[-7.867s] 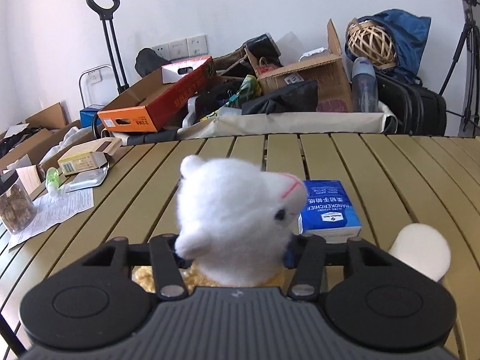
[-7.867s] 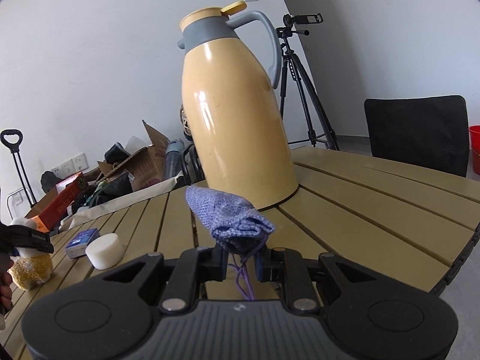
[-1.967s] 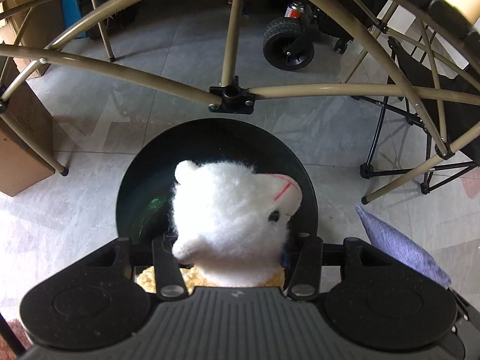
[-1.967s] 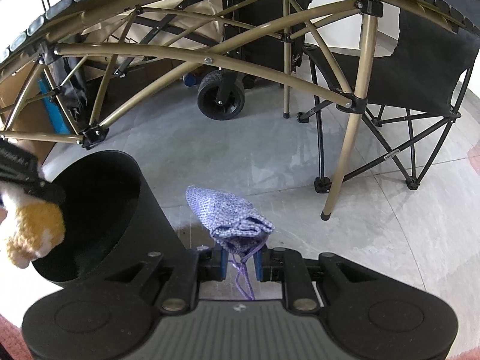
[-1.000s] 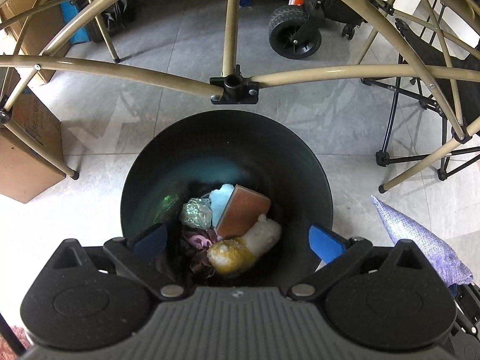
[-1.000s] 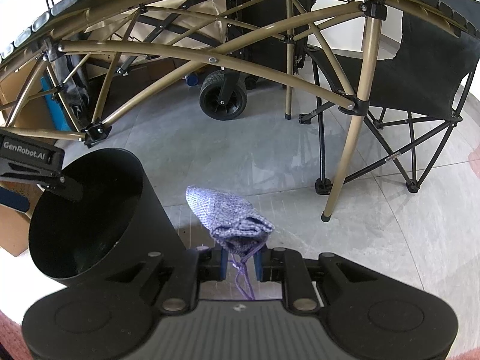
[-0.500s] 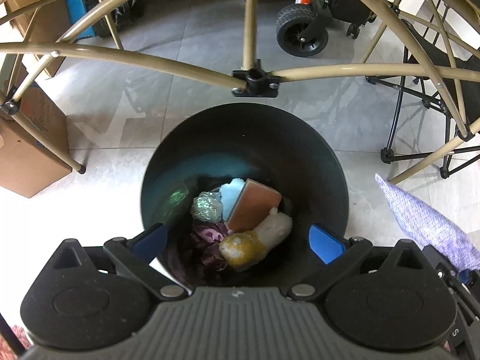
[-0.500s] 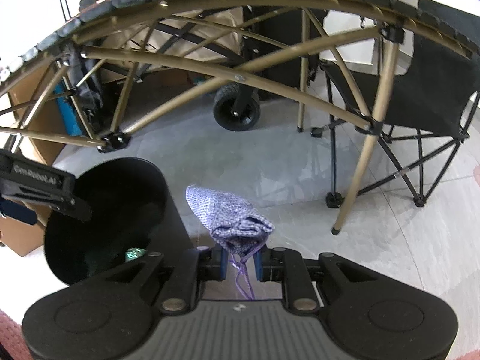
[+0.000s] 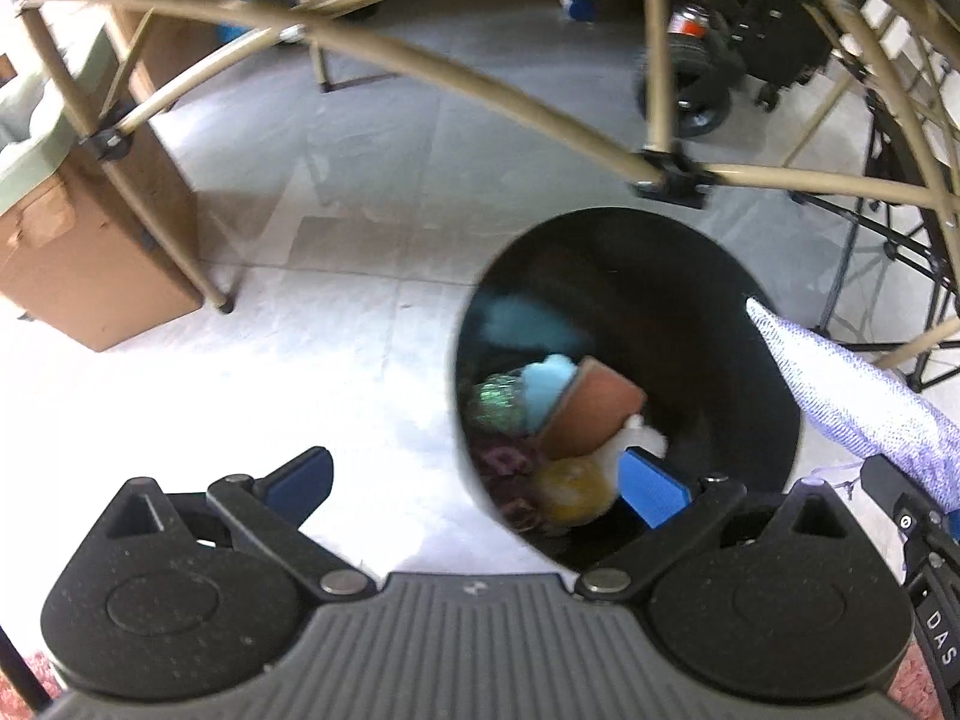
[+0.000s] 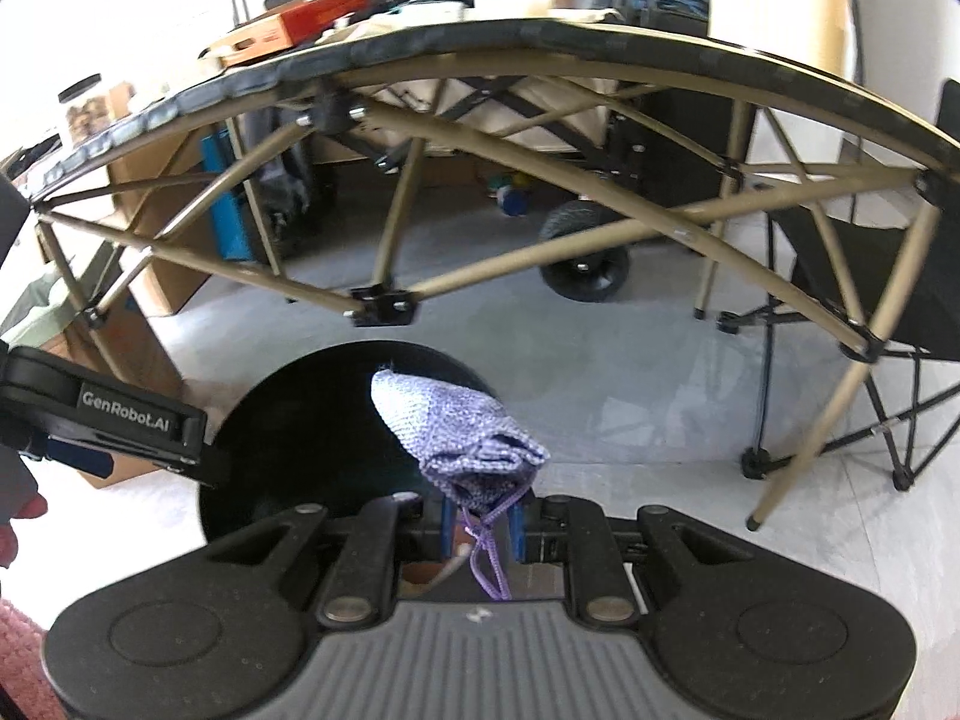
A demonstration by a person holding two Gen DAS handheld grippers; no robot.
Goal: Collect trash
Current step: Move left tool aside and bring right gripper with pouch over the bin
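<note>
right wrist: right gripper [image 10: 480,525] pinches pouch [image 10: 459,435] hiding bin [image 10: 288,420] contents; left gripper [image 9: 474,480] fingers apart.

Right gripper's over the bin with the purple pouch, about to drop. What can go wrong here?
1. The purple pouch hangs near the black bin's rim rather than its centre, so it may land on the floor.
2. Its drawstring dangles between the right gripper's fingers and could snag on release.
3. The open left gripper sits close beside the bin, so the two tools could bump.
</note>
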